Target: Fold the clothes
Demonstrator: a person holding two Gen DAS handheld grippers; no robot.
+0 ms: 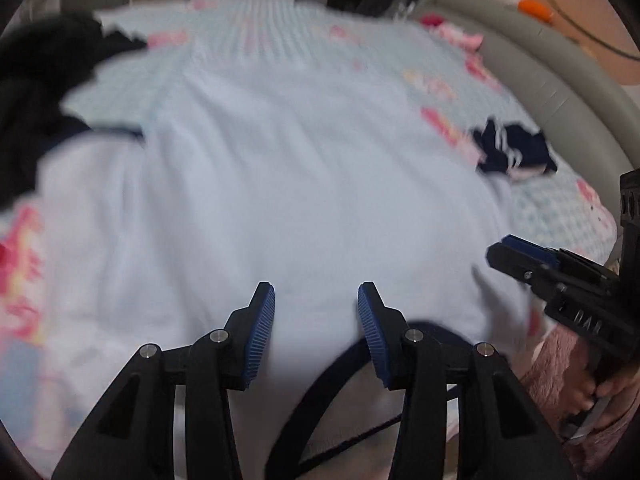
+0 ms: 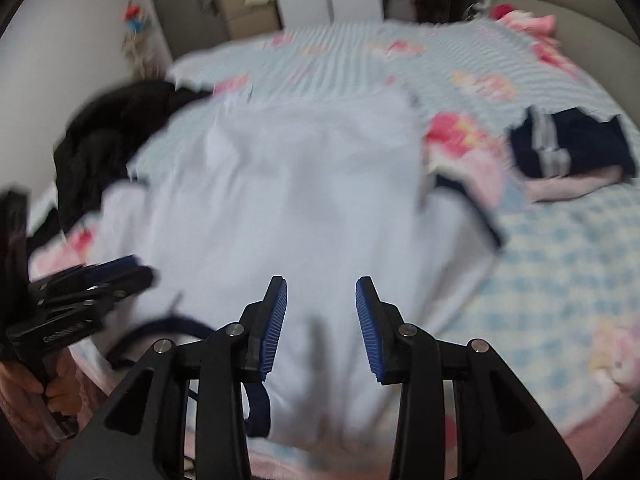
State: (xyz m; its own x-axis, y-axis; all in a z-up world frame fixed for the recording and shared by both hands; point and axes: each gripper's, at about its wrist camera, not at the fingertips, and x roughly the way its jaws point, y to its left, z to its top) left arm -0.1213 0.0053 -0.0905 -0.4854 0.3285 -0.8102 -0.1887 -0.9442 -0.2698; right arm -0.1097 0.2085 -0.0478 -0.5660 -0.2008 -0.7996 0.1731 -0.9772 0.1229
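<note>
Now both grippers are hovering over the bed (image 2: 560, 248), and both sets of jaws are standing wide apart with nothing between them. Left gripper (image 1: 316, 332): blue ribbed pads spread, only white cloth showing in the gap, though whether the tips are touching the fabric is lost in the blur. Right gripper (image 2: 321, 328): same story, released, jaws parted over the near hem.

One white shirt (image 2: 280, 200) is lying spread flat across the middle of the bed, its dark navy collar trim (image 1: 320, 392) curling at the near edge just beside the left gripper. One black garment (image 2: 104, 136) is sitting bunched at the far left, touching the shirt's edge. One small folded stack (image 2: 572, 156), navy with white stripes on top of something pale pink, is resting well apart on the right.

Two grippers, four blue pads, three lots of clothing counted. A hand (image 1: 600, 392) is gripping the right tool's handle at the lower right of the left wrist view.
</note>
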